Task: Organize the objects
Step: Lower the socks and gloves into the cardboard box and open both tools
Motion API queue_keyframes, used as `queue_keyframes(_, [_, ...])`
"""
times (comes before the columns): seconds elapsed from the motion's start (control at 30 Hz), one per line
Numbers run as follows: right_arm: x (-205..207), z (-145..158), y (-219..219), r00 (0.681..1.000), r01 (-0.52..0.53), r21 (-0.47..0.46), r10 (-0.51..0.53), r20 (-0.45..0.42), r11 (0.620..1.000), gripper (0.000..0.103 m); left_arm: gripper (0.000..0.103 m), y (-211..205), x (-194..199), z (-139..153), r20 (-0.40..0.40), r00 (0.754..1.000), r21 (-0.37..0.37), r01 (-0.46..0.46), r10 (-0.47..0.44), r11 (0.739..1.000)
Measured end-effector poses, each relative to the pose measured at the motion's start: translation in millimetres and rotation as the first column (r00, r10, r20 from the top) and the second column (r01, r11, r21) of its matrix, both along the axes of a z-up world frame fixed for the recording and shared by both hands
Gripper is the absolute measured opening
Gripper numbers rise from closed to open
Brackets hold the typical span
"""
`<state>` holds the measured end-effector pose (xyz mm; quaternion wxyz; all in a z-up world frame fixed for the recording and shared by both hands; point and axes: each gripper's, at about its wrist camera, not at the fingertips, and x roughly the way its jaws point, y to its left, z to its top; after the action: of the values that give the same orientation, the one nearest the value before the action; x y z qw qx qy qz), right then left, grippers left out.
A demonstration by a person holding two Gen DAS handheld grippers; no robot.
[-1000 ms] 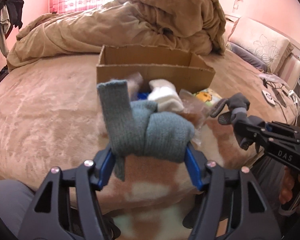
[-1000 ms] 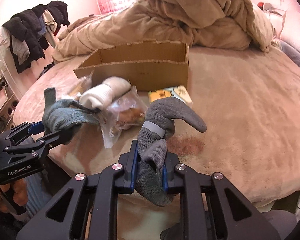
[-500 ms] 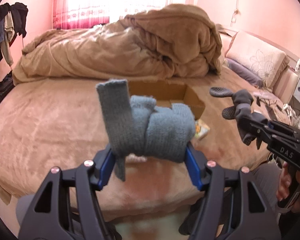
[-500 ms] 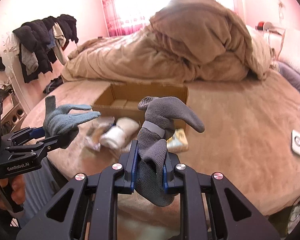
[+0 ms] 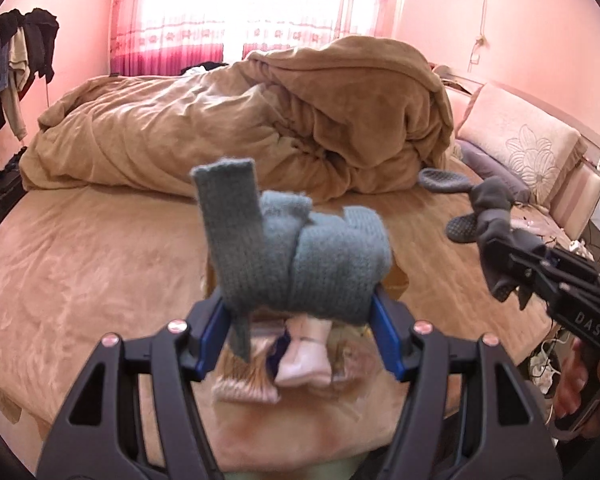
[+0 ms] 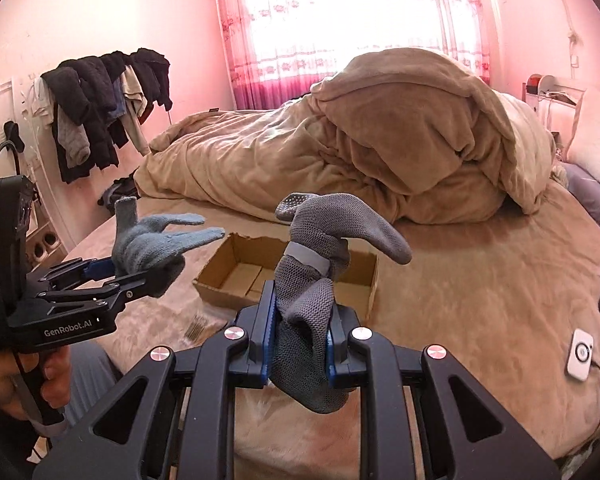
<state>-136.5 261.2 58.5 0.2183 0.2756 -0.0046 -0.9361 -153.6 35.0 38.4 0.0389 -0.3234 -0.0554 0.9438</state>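
Note:
My left gripper (image 5: 300,334) is shut on a blue-grey knit glove (image 5: 300,256), held high above the bed; it also shows in the right wrist view (image 6: 148,240). My right gripper (image 6: 302,344) is shut on a dark grey sock (image 6: 320,264) with grip dots, also seen in the left wrist view (image 5: 484,212). An open cardboard box (image 6: 300,268) lies on the bed below and beyond both grippers; its inside looks bare. Under the glove, a white rolled sock (image 5: 306,356) and packets (image 5: 244,384) lie on the bed.
A heaped tan duvet (image 6: 360,140) fills the far bed. Pillows (image 5: 520,156) lie at the right. A small white device (image 6: 580,354) with a cable lies on the bed at right. Clothes (image 6: 100,104) hang on the left wall.
Both grippers have risen well above the bed with their items still held. The box and the pile of items now sit lower in both views.

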Motion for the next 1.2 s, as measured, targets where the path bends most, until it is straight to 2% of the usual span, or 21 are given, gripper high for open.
queue_keyframes(0.27, [-58.0, -15.0, -0.6, 0.998, -0.039, 0.016, 0.038, 0.054, 0.999, 0.020, 0.064, 19.5, -59.5, -26.8, 0.035, 0.999, 0.010, 0.041, -0.041, 0.999])
queue_keyframes(0.5, [-103.2, -45.0, -6.2, 0.991, -0.049, 0.038, 0.044, 0.125, 0.998, 0.020, 0.064, 21.7, -108.8, -70.6, 0.106, 0.993, 0.030, 0.045, -0.048, 0.999])
queue_keyframes(0.73, [-136.3, -85.1, -16.7, 0.977, -0.054, 0.035, 0.046, 0.207, 0.998, 0.020, 0.065, 20.6, -137.1, -117.3, 0.195, 0.979, 0.063, 0.040, -0.052, 0.997])
queue_keyframes(0.87, [-149.7, -107.9, -20.1, 0.964, -0.054, 0.037, 0.043, 0.262, 0.998, 0.021, 0.068, 21.5, -144.8, -129.9, 0.228, 0.972, 0.070, 0.043, -0.058, 0.997])
queue_keyframes(1.0, [-154.3, -116.7, -20.7, 0.958, -0.051, 0.036, 0.039, 0.286, 0.998, 0.022, 0.074, 25.3, -147.5, -139.3, 0.262, 0.963, 0.044, 0.049, -0.059, 0.998])
queue_keyframes(1.17, [-157.7, -118.0, -18.3, 0.950, -0.024, 0.029, 0.013, 0.313, 0.999, 0.040, 0.083, 17.3, -146.3, -131.0, 0.251, 0.968, 0.044, 0.015, -0.026, 0.999])
queue_keyframes(1.2, [-156.5, -116.4, -17.4, 0.950, -0.022, 0.026, 0.013, 0.311, 0.999, 0.049, 0.085, 13.7, -144.5, -128.1, 0.251, 0.968, 0.053, 0.009, -0.022, 0.999])
